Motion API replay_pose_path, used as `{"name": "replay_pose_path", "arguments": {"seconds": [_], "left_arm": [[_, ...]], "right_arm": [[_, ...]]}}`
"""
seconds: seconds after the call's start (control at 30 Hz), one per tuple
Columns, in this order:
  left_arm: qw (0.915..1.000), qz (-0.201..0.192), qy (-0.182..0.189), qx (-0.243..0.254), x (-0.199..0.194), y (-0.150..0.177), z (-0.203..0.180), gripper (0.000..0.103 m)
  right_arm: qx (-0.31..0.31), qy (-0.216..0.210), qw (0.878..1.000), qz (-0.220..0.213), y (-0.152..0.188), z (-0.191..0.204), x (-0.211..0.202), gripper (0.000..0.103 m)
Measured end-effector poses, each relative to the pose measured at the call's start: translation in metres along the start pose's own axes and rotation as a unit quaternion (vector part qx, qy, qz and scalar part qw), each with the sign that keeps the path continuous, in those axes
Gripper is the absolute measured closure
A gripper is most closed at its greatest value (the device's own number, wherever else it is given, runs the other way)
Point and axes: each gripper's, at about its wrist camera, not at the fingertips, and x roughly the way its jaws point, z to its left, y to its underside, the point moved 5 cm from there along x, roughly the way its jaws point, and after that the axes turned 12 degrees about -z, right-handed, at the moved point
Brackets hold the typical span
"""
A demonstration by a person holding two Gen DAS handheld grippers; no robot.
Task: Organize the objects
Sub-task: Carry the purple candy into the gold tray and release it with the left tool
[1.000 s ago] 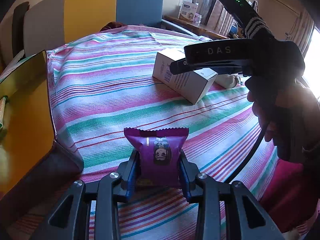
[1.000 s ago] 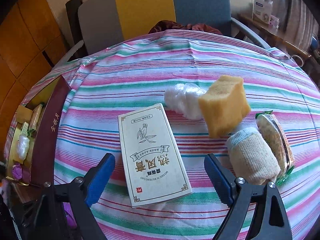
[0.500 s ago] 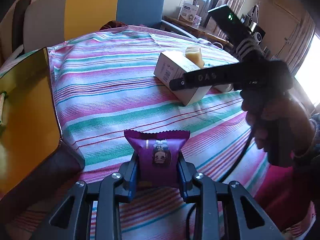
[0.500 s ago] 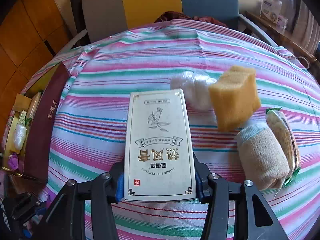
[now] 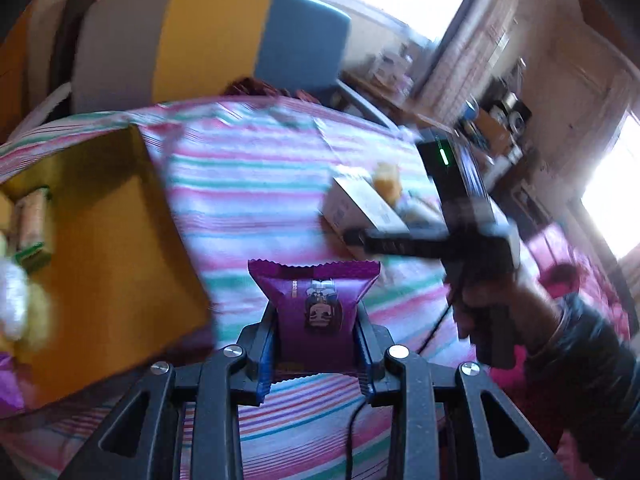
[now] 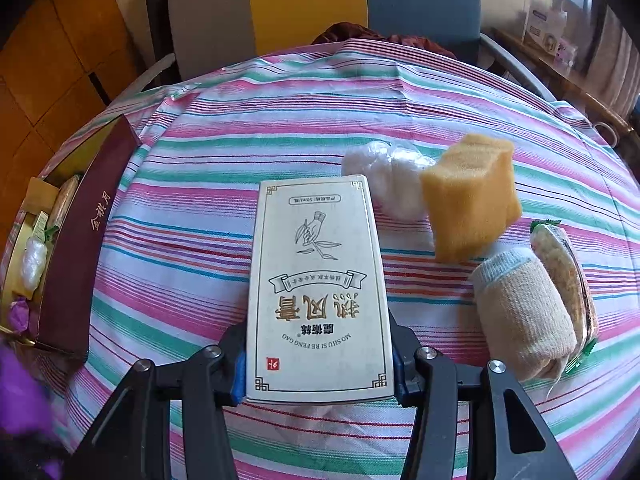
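Table: round, striped cloth (image 6: 280,120) over it, chair (image 6: 304,4) behind.
Storage box: maroon outside, gold inside (image 5: 104,248), sat at table's left edge w/ lid up; already held a few wrapped bits, incl. a biscuit pack (image 5: 32,220).
Carton: cream box w/ Chinese print (image 6: 318,280), flat on cloth, long axis pointing away from right cam.
R gripper (image 6: 318,356): fingers closed in on carton's near end, one pad on each long edge; carton looked to be on the cloth, not lifted.
Sponge: yellow block (image 6: 470,192), just right of carton's far end, leaning over a white wad (image 6: 384,184).
Sock roll: beige (image 6: 524,308), right of carton, touching a wrapped cracker pack (image 6: 568,272).
L gripper (image 5: 316,344): pinching a purple snack pouch (image 5: 314,304) at its lower half, held above cloth near the box's front corner.
Blur: left view smeared, so box contents approx only.
Risk 1: carton gripped at one end only; on lift the far end could droop or twist out, since hold was far from its middle.
Risk 2: swinging carton could clip sponge or wad, both sat close.
Risk 3: both grippers likely headed to same box; could collide at its rim.
Risk 4: pouch is soft, could slip if squeezed light.
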Motion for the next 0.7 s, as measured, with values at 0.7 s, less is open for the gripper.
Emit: {"name": "replay_pose_path", "arguments": {"seconds": [0.7], "left_arm": [[0.9640,0.040,-0.222,-0.141,-0.036,0.026,0.205,0.070]], "right_arm": [[-0.022,0.022,1.000,0.002,0.005,0.007,0.002,0.051]]}}
